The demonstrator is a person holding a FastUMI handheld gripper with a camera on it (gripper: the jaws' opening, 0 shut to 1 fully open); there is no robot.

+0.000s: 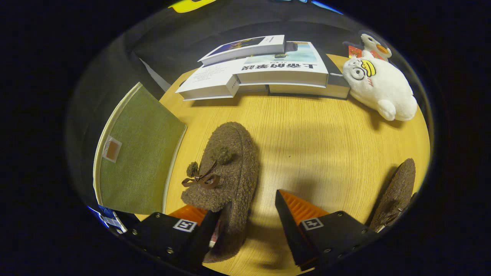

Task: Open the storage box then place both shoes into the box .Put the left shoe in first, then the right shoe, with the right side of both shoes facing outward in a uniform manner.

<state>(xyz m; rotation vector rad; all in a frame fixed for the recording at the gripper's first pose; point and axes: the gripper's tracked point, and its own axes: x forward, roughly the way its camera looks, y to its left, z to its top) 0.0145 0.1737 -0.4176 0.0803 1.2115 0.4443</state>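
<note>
Shoes are both out on the tabletop [326, 145], so nothing's packed yet: one brown fuzzy shoe [226, 172] sits by your tool [249, 226], the other shoe [395, 195] off right. Your tool's spread wide, gripping nothing, its left finger against the shoe's heel. Green lid [138, 153] stands raised just left, so I'd guess the box is open; both placements remain.

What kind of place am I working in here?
Likely a staged home-style tabletop in a booth: a round wooden table against black cloth, holding stacked books, a white plush toy, a green storage box and fuzzy brown slippers. The gripper is open around one slipper's heel.
</note>
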